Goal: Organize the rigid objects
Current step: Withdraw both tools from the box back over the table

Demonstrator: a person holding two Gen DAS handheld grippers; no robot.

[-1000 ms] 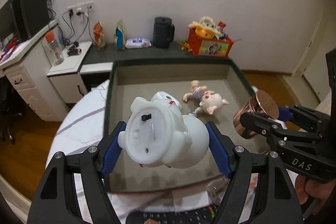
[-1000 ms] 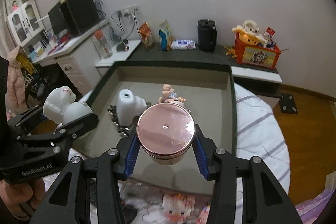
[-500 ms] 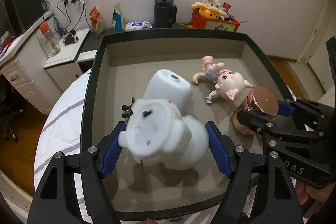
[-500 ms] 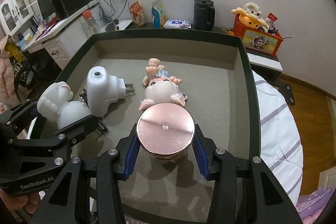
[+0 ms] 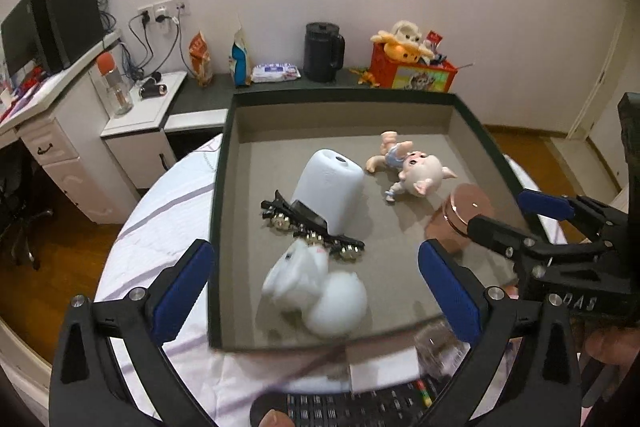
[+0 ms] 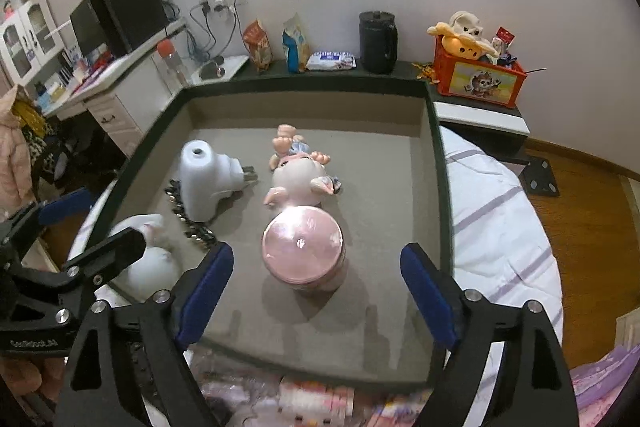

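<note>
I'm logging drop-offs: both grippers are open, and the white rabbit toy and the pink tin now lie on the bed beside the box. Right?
Not quite. Both the left gripper and right gripper are open, but the white rabbit toy and pink tin lie inside the box, not on the bed; the right wrist view shows it.

Tray: I see bare floor along its right side and far wall. Left half is crowded: white rabbit toy, black hair clip, white plug-in device. Centre is blocked by the pig doll and copper tin.
</note>
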